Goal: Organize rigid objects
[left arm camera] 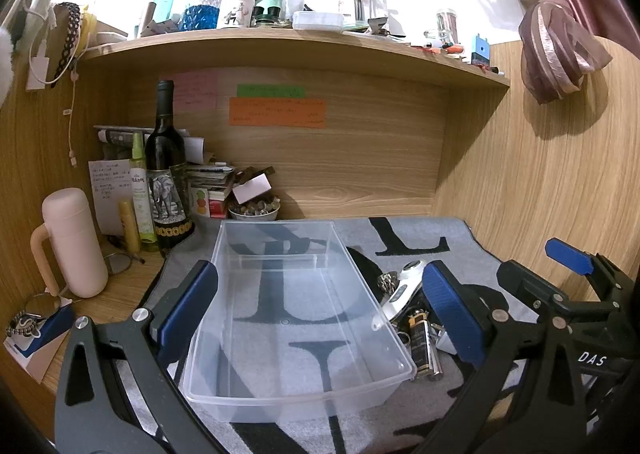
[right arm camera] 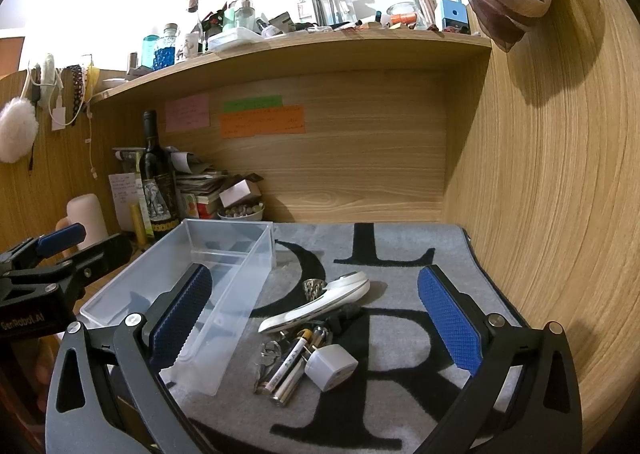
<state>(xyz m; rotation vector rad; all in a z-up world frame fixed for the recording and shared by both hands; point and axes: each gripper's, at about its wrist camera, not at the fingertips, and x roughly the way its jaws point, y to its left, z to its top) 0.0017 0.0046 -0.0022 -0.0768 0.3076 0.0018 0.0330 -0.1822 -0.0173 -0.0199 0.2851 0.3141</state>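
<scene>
Batteries (right arm camera: 286,372), two by my count, lay ahead of my wide-spread right gripper (right arm camera: 316,326), touching one white plug (right arm camera: 331,367) and one white handle (right arm camera: 320,304). One clear bin (left arm camera: 296,318) sat between my left gripper's (left arm camera: 320,310) spread fingers, empty.

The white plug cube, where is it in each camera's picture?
Left wrist view: not clearly in it; the clear plastic box and the left gripper's right finger cover that spot.
Right wrist view: the white plug cube lies low in the middle, beside the batteries.
Shared landmark: the clear plastic box.
</scene>
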